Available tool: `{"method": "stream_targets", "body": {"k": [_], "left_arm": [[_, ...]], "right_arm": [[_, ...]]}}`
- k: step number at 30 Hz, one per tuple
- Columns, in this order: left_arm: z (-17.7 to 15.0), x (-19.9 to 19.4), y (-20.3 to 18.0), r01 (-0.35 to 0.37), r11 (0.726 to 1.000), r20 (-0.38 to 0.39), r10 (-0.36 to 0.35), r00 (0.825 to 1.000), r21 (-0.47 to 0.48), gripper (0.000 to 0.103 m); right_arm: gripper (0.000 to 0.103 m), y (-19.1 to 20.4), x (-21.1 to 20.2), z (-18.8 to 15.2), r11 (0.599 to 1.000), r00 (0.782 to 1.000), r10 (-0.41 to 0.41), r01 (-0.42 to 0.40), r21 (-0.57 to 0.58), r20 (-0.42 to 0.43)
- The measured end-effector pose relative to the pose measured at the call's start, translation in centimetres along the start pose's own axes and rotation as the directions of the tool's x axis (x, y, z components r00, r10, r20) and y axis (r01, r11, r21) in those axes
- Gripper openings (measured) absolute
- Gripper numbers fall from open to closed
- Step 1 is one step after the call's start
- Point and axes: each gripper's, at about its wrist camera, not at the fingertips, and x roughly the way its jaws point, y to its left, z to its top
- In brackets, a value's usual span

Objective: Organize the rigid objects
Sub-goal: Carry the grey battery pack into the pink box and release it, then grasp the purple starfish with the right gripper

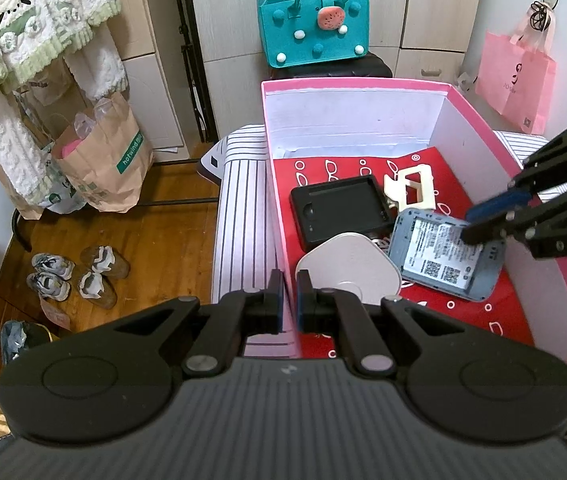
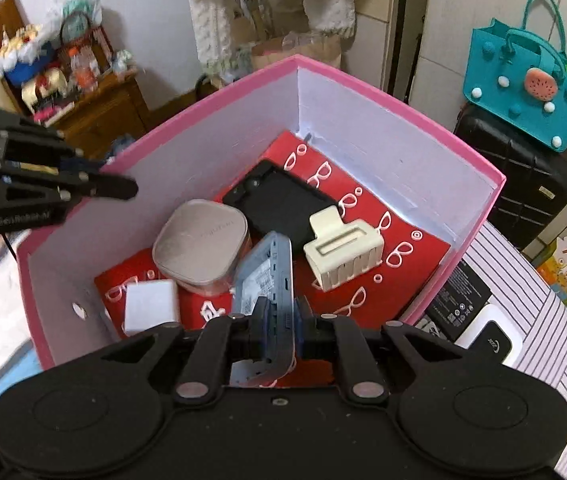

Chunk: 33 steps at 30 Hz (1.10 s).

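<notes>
Here, grey-blue device tilted on edge, label showing.

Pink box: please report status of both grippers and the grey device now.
Left gripper shut on the pink box wall. Right gripper shut on the grey device, tilted inside the box. Round white case and cream clip lie close.

Pink box floor crowded — bare room, seemingly, only near far wall.
</notes>
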Motion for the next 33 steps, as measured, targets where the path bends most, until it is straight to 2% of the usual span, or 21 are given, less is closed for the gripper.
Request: {"method": "stream_targets", "body": {"k": [2, 6, 9, 12, 16, 22, 25, 27, 33], "left_arm": [[0.0, 0.0, 0.0, 0.001, 1.000, -0.002, -0.001, 1.000, -0.003, 0.005], [0.0, 0.1, -0.1, -0.001, 1.000, -0.004, 0.001, 1.000, -0.002, 0.005], [0.0, 0.1, -0.3, -0.006, 1.000, -0.005, 0.006, 1.000, 0.002, 0.005], [0.0, 0.1, -0.3, -0.008, 1.000, -0.003, 0.008, 1.000, -0.007, 0.005], [-0.1, 0.0, -0.5, -0.017, 1.000, 0.001, 0.017, 1.000, -0.013, 0.005], [-0.2, -0.4, -0.7, -0.034, 0.999, 0.016, 0.035, 0.999, -0.019, 0.005], [-0.2, -0.2, -0.7, -0.039, 0.999, 0.005, 0.039, 0.999, -0.028, 0.005], [-0.2, -0.1, -0.9, -0.046, 0.999, 0.002, 0.046, 0.999, -0.025, 0.005], [-0.2, 0.0, -0.9, -0.052, 0.998, -0.016, 0.051, 0.999, -0.028, 0.005]], "right_arm": [[0.027, 0.2, -1.1, -0.1, 0.999, 0.998, -0.034, 0.036, -0.023, 0.048], [0.027, -0.6, -4.6, -1.0, 1.000, 0.989, -0.001, 0.001, -0.002, 0.147], [0.029, -1.3, -7.1, -2.8, 0.999, 0.976, -0.033, 0.033, 0.004, 0.216], [0.029, -2.6, -8.3, -5.2, 0.998, 0.967, -0.062, 0.055, 0.034, 0.248], [0.029, -3.6, -8.1, -8.7, 0.997, 0.972, -0.050, 0.036, 0.062, 0.229], [0.029, -2.8, -5.7, -13.5, 1.000, 0.979, 0.024, -0.023, -0.008, 0.201], [0.033, -2.3, -4.6, -14.7, 0.998, 0.982, 0.062, -0.058, -0.024, 0.177], [0.040, -1.9, -3.9, -15.1, 0.996, 0.985, 0.078, -0.072, -0.044, 0.154], [0.042, -1.0, -2.6, -15.6, 0.991, 0.993, 0.082, -0.072, -0.116, 0.089]]}}
